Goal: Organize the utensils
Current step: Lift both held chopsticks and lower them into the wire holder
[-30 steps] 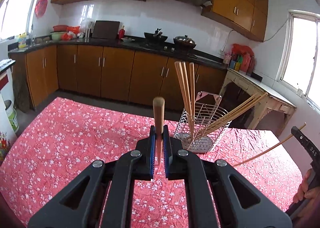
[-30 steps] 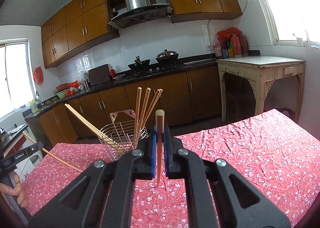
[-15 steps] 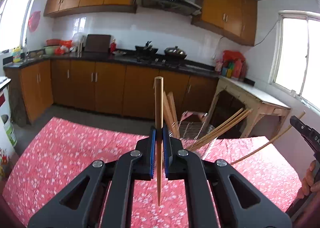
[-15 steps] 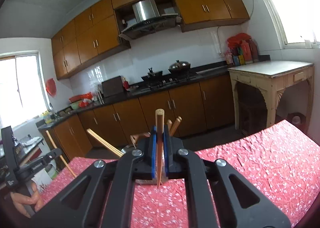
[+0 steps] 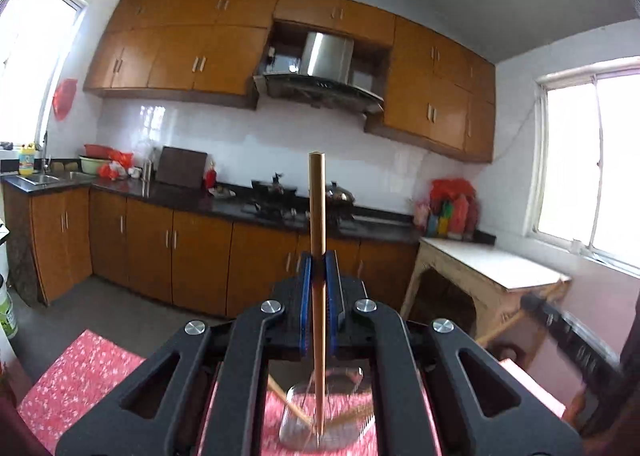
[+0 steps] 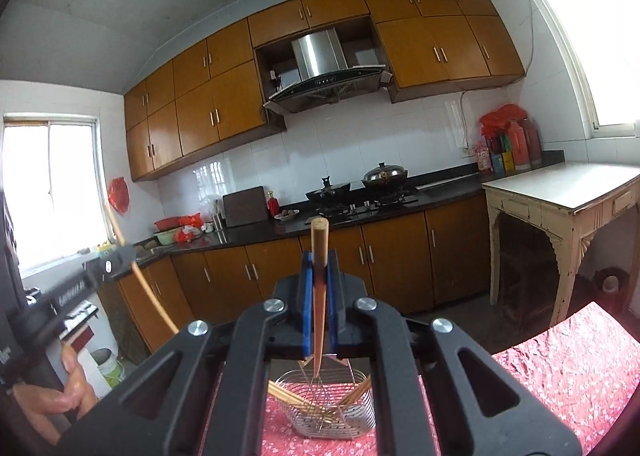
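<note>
The 2 wrist cameras are looking forward over a wire basket [image 6: 332, 408] close below, both sharing the kitchen counter [image 5: 240, 212].

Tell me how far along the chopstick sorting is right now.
Done: several chopsticks already lean inside the wire basket. In hand: the left gripper and right gripper each clamp one chopstick above the basket. Left: lowering and releasing these two; whether more remain on the table is out of view.
</note>
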Demonstrator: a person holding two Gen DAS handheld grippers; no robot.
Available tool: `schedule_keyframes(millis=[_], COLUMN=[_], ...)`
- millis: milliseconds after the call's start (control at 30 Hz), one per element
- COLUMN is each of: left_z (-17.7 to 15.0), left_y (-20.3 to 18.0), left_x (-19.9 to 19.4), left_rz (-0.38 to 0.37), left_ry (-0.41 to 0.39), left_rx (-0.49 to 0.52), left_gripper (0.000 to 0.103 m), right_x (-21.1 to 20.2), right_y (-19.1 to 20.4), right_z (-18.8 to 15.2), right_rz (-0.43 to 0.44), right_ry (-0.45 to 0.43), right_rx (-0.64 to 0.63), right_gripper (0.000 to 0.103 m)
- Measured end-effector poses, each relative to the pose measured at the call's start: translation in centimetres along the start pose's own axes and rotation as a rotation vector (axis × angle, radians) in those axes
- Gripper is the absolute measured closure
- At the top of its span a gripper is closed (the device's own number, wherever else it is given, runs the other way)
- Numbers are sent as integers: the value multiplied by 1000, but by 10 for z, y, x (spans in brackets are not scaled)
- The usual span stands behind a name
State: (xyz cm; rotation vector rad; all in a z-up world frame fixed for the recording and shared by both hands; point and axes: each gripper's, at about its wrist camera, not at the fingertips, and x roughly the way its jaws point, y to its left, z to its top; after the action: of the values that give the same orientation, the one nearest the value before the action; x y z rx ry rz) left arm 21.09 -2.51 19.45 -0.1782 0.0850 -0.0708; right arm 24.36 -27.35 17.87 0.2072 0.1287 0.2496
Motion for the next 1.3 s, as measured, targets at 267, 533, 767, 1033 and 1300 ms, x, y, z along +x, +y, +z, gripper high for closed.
schedule_keyframes(millis=[267,533,767,1033,1300], left_z=[-33,-53,-53,-61,-80], left_y=[7,15,15,18,23], left_x=[53,70,74,77,92], left_rz=[27,48,62,61,69], left_ry=[60,66,3,-14,76], left_rx=[-54,-69,-65,-55,-67], left_gripper=[96,96,96,96,96], right_x=[49,83,93,101,108], right_y=[-12,-16,-11,-8,-9], right_z=[-25,-49,-59,-68,-77], right_rz=[-17,-8,7,11,3], right_ry=[81,151,166,191,222], right_rx=[20,36,31,23,19], right_gripper=[95,96,96,95,96])
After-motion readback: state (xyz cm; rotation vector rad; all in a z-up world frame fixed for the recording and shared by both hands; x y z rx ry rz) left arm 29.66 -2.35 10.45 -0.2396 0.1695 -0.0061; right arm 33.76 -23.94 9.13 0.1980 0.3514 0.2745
